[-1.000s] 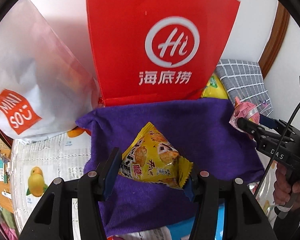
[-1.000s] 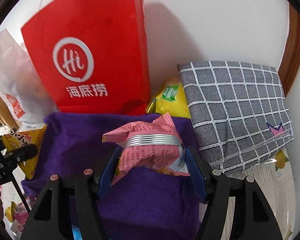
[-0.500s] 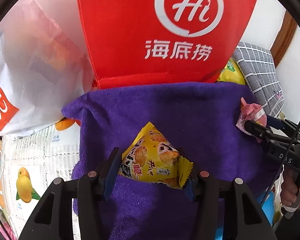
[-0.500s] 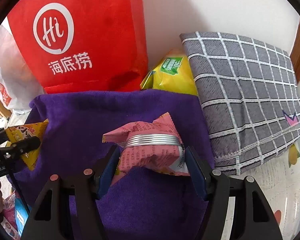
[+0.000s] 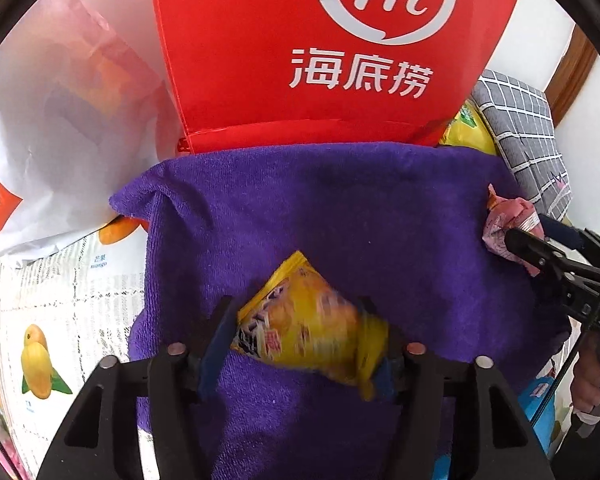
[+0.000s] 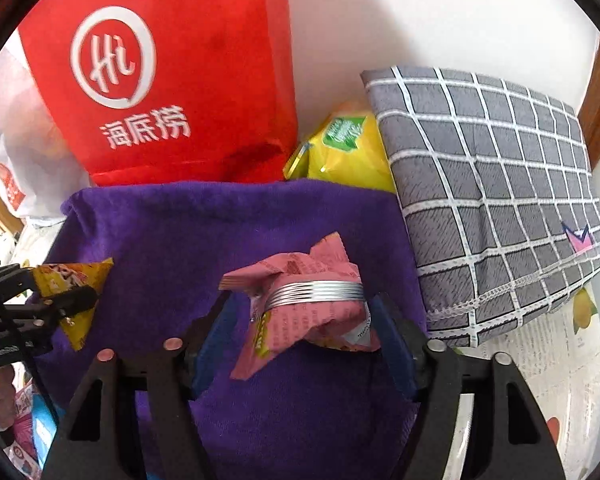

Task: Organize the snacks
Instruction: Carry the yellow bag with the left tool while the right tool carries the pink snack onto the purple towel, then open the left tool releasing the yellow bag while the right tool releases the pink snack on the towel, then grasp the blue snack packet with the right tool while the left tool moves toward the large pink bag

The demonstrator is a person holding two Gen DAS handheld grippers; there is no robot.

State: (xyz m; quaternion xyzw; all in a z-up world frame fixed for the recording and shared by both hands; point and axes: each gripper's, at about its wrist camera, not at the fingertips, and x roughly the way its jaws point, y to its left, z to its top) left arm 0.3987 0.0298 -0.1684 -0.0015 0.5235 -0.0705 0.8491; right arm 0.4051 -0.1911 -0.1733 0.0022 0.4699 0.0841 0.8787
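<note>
A purple towel (image 5: pixel 340 208) is lying below you, a red bag (image 5: pixel 320 60) standing just behind it. Your left gripper (image 5: pixel 304 336) is clenching a yellow packet (image 5: pixel 300 324); your right gripper (image 6: pixel 300 320) is gripping a pink packet (image 6: pixel 304 300), both hanging above the towel, left one nearer the bag.

The right gripper (image 6: pixel 306 320) held a pink snack packet (image 6: pixel 304 312) between its 2 jaws above a purple towel (image 6: pixel 204 236), with the left gripper (image 6: pixel 70 298) clamping a yellow snack packet (image 6: pixel 74 280) at the towel's left edge, before a red bag (image 6: pixel 172 80).
</note>
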